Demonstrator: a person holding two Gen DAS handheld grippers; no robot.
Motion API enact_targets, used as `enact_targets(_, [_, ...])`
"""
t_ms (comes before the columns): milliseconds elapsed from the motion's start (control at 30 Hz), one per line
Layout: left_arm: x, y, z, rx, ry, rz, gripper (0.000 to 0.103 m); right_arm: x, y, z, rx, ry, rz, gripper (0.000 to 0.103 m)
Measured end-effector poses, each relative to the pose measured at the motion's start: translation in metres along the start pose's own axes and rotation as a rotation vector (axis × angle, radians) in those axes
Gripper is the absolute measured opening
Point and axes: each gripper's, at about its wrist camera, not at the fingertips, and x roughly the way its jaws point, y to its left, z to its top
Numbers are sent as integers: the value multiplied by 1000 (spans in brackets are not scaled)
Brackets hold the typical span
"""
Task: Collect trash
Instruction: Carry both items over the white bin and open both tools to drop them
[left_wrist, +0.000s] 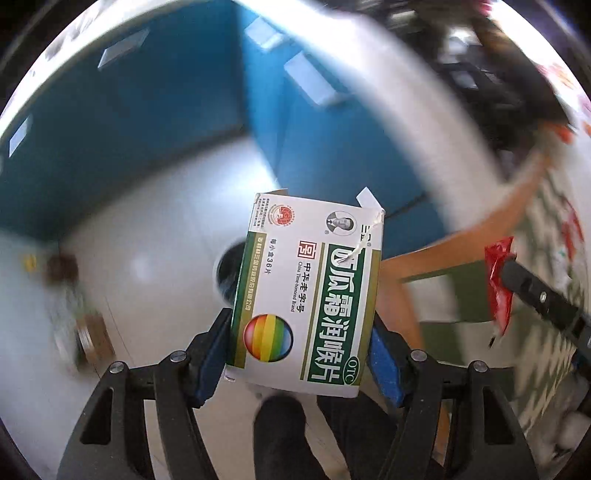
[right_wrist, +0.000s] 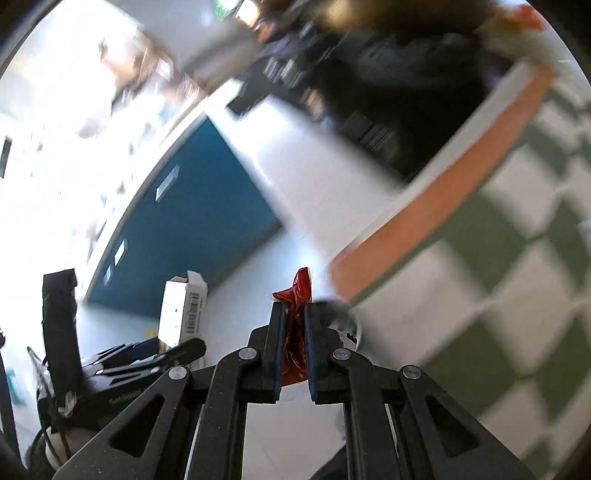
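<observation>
A flat cardboard medicine box (left_wrist: 306, 291) — glossy white with green bands, Chinese lettering, a rainbow-striped sphere and a small "OTC" oval — sits pinched in the left gripper (left_wrist: 299, 358), whose blue-padded jaws press on its two long sides near the lower end; the box's top flap is torn open, a ragged paper tab sticking up at its 1 o'clock corner. In the right wrist view the same box (right_wrist: 183, 308) shows only its plain white back and a barcoded side panel, at 9 o'clock from the right gripper (right_wrist: 293, 332). That gripper's jaws are nearly together, clamping a crumpled red plastic wrapper (right_wrist: 295, 325), shiny and creased, whose twisted tip pokes up past the fingertips. The left wrist view catches the wrapper (left_wrist: 498, 284) from the side, at 3 o'clock, hanging off a black finger. Both items are held in the air above a pale, smooth floor (left_wrist: 155, 229). Beyond it stands a teal-blue wall panel (left_wrist: 129, 129) with small pale rectangles. At 2 o'clock in the right view lies a green-and-white checkered cloth (right_wrist: 509, 258) over an orange-edged table (right_wrist: 443, 206); everything around is motion-blurred. Only the left view shows a dark round object (left_wrist: 229, 269) on the floor behind the box, too blurred to identify.
</observation>
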Motion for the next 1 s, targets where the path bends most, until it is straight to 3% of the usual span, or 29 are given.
enact_targets(200, [117, 96, -16, -157, 108, -22, 66, 165, 14, -47, -68, 160, -65, 10])
enact_targets(400, [253, 140, -11, -197, 202, -65, 66, 331, -32, -83, -24, 266, -145, 10])
enact_targets(533, [341, 160, -3, -225, 277, -125, 66, 409, -61, -101, 7, 290, -167, 10])
enact_targets(733, [415, 171, -7, -212, 334, -132, 66, 486, -86, -123, -28, 333, -198, 10])
enact_targets(1000, [430, 174, -9, -248, 357, -99, 67, 519, -105, -131, -30, 345, -186, 10])
